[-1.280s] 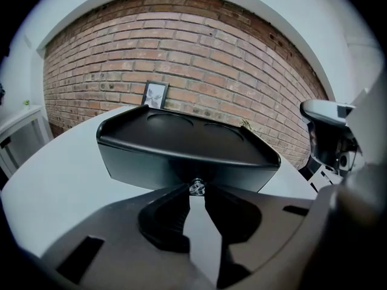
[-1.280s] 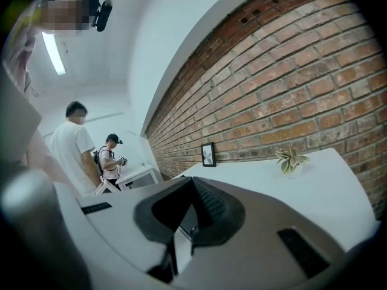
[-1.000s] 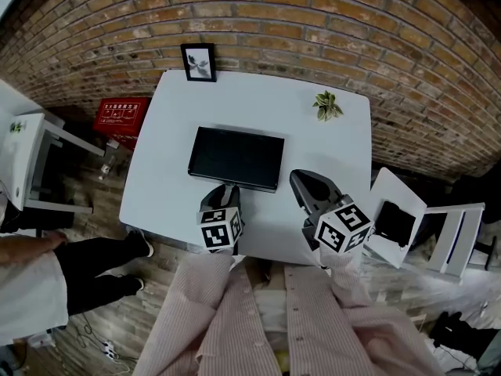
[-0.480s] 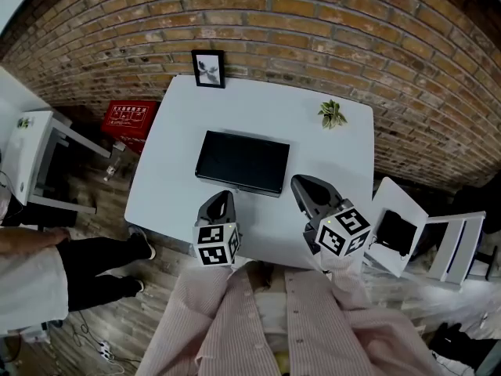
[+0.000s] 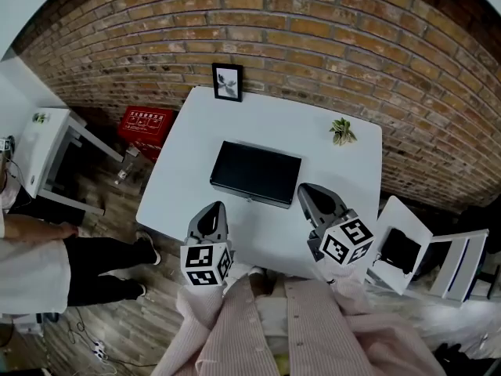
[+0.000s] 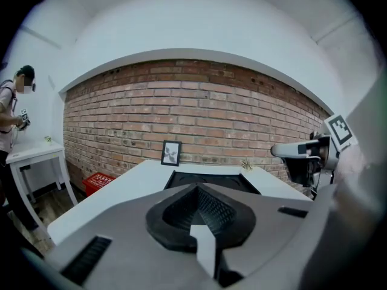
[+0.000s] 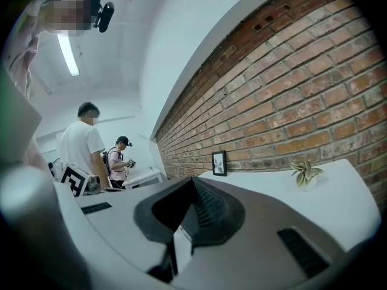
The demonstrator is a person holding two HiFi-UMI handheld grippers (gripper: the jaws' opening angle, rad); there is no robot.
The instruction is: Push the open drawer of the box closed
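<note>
Left gripper: jaws have just been closing and now meet, with nothing between them; it hangs over the table's near edge, short of the box
Right gripper: jaws pressed together and empty; it is held over the table just beside the box's right near corner, not touching it
Arms: pink striped sleeves run back from both grippers
Box: flat and black, lying near the middle of the white table, closer to the near edge than to the wall
Box axis: its long side runs left to right across the table, slightly skewed, with the right end a little nearer the person
Box facing: one long side faces the person, between the two grippers; that side looks flush, though I cannot tell whether the drawer is fully in
Table top: a small framed picture stands at the far edge by the wall; a small potted plant sits toward the far right corner, well apart from the box
Wall: red brick wall behind the table, white above it
Floor: wood planks
Left of table: a red crate on the floor and a white side table; a bystander stands near
Right of table: a white chair
</note>
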